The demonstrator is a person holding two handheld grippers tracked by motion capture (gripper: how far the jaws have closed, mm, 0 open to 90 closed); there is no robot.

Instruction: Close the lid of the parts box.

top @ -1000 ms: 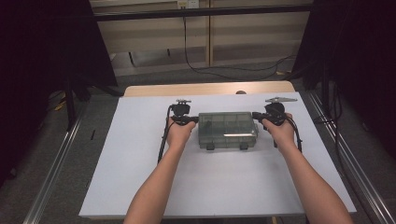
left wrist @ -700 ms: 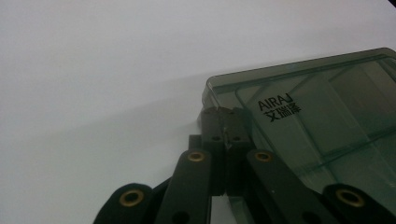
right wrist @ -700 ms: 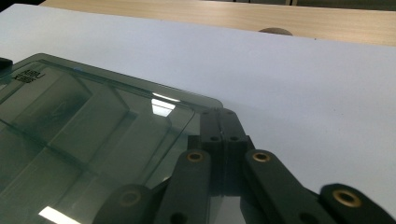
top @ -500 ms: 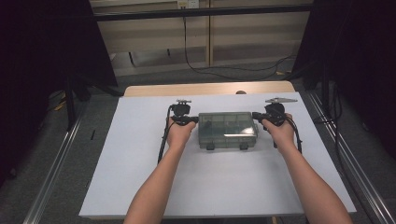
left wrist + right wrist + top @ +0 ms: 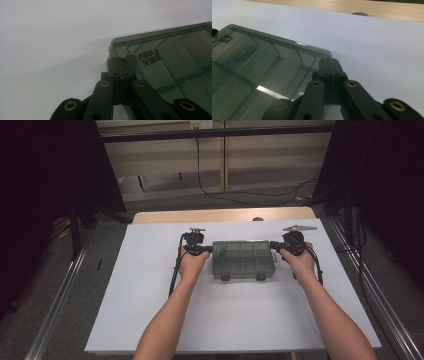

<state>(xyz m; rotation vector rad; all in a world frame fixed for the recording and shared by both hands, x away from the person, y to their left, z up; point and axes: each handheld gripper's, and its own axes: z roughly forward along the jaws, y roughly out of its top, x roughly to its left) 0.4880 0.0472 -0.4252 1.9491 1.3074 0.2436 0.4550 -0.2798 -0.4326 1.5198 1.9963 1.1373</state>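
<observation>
A see-through grey plastic box with little rooms inside point(image 5: 243, 260) sits flat in the middle of the white worktop point(image 5: 150, 310). Its lid looks closed, and the two small clips point(image 5: 243, 277) on its near side look snapped down.

The left gripper point(image 5: 209, 249) has its jaws pressed together, with the tips touching the box's left end. The right gripper point(image 5: 273, 245) is pressed together too, with its tips at the box's right end. Neither one is pinching anything.

I think the work is only starting. The box is squeezed between the two grippers, but not lifted, moved or opened yet.
</observation>
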